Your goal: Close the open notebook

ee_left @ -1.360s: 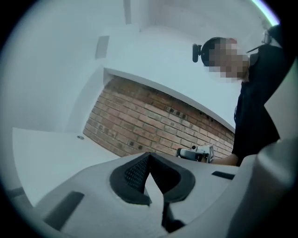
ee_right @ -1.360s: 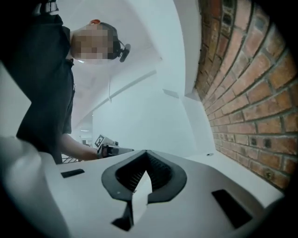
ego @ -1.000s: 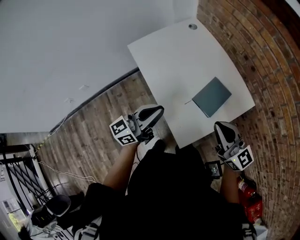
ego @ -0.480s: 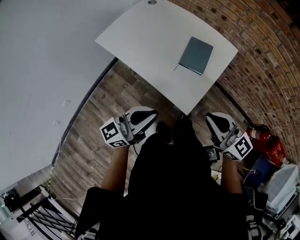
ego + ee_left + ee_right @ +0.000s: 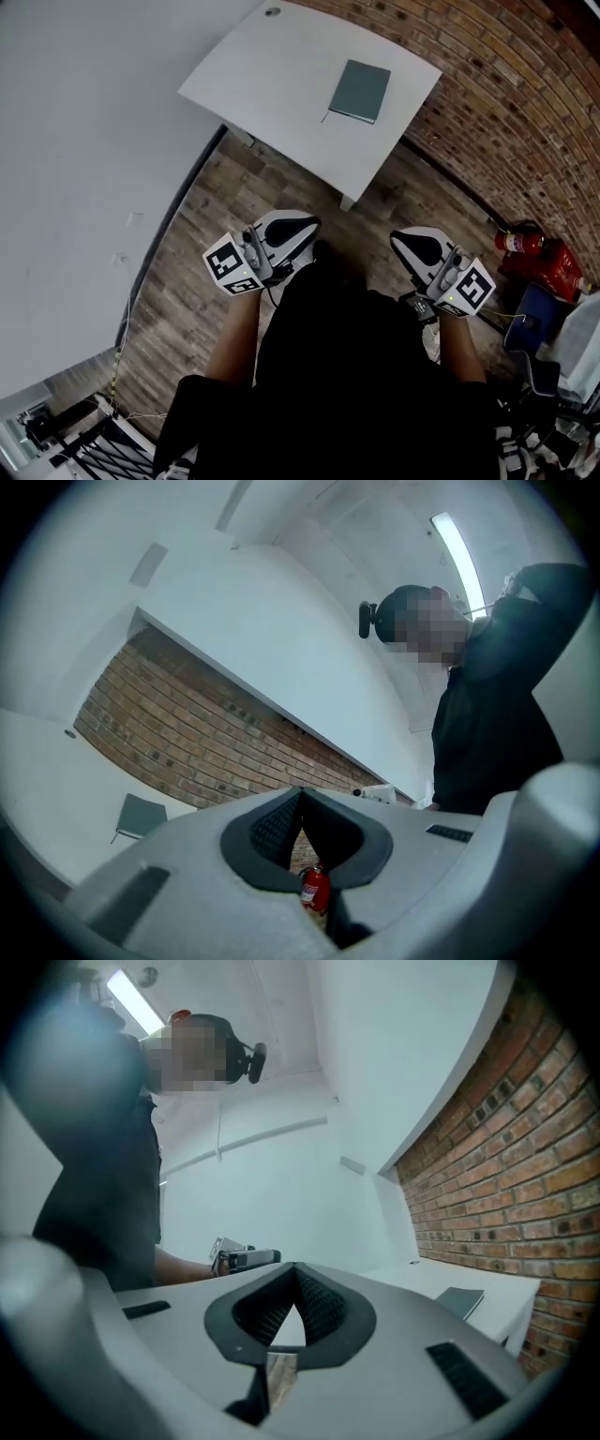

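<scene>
The thin grey-green notebook [image 5: 360, 91] lies shut on the white counter [image 5: 272, 80]. It is well apart from the left gripper [image 5: 302, 226] and the right gripper [image 5: 405, 240]. Both pairs of jaws are closed and hold nothing.

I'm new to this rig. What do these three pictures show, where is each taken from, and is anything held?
No robot here: a person holds a white two-jaw tool in each hand, the left gripper and the right gripper. The head view looks down from a camera on the person's head; the two gripper views come from cameras riding on each gripper, looking along its jaws. Both pairs of jaws are together with nothing between them. A grey-green rectangular notebook lies shut on the white table beside the brick wall, apart from both grippers. A red fire extinguisher sits by that wall.
</scene>
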Available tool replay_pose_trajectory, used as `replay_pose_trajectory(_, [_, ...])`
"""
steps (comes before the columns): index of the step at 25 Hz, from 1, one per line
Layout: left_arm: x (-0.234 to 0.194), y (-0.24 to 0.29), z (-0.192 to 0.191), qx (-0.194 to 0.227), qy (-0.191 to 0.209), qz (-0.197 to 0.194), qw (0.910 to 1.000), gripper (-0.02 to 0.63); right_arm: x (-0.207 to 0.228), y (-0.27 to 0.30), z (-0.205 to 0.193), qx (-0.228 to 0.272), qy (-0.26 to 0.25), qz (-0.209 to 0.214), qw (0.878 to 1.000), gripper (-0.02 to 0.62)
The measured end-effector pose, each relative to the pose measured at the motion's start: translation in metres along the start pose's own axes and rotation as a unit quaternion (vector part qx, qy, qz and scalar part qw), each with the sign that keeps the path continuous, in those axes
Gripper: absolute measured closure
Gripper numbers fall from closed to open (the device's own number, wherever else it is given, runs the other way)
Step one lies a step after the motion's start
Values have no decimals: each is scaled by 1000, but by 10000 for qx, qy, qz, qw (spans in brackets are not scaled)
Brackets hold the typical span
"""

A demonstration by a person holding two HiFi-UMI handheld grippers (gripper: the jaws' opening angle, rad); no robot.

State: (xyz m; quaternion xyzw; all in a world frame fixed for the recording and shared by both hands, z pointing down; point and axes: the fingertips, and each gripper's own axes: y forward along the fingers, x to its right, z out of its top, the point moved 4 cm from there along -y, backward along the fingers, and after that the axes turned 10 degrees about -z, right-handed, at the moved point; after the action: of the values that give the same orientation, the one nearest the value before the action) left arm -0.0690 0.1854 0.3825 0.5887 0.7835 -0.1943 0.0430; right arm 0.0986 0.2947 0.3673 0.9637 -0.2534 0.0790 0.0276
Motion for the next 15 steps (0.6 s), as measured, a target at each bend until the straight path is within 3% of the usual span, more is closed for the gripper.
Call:
replay_pose_trajectory(4, [34,27,-33,-98,-249,77,9996,591,-19,-47,2,127,-142,147,9997,589])
replay_pose_trajectory(9, [94,64,-67,-285,-313,-116,9990,591,-32,-113,-21,3,161,94,9998,591])
replay_pose_trajectory(15, [120,65,-103,-579,-547,102,9968,591,-43,-144,-48,-130,438,187,9988,591])
